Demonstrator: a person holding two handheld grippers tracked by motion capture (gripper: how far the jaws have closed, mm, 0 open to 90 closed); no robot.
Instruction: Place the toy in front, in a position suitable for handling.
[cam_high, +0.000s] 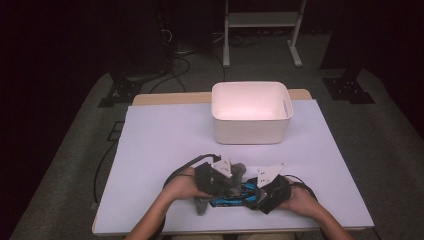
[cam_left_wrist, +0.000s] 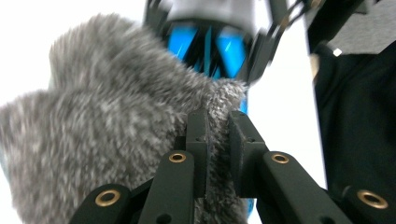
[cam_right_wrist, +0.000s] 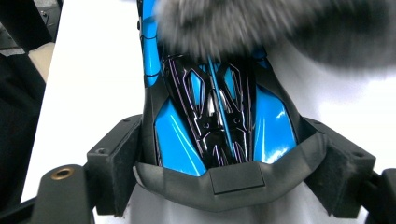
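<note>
A blue and black toy car lies near the table's front edge, between my two hands. My right gripper is shut on it; in the right gripper view the pads press on both sides of the car at its near end. A grey fluffy cloth is pinched in my left gripper, which is shut on it. In the left gripper view the jaws clamp a fold of the cloth right at the car. The cloth lies blurred over the car's far end.
A white plastic bin stands at the back of the table, right of centre. The table is covered with a pale sheet. Cables trail from both grippers at the front edge. Stands and a rack are on the dark floor beyond.
</note>
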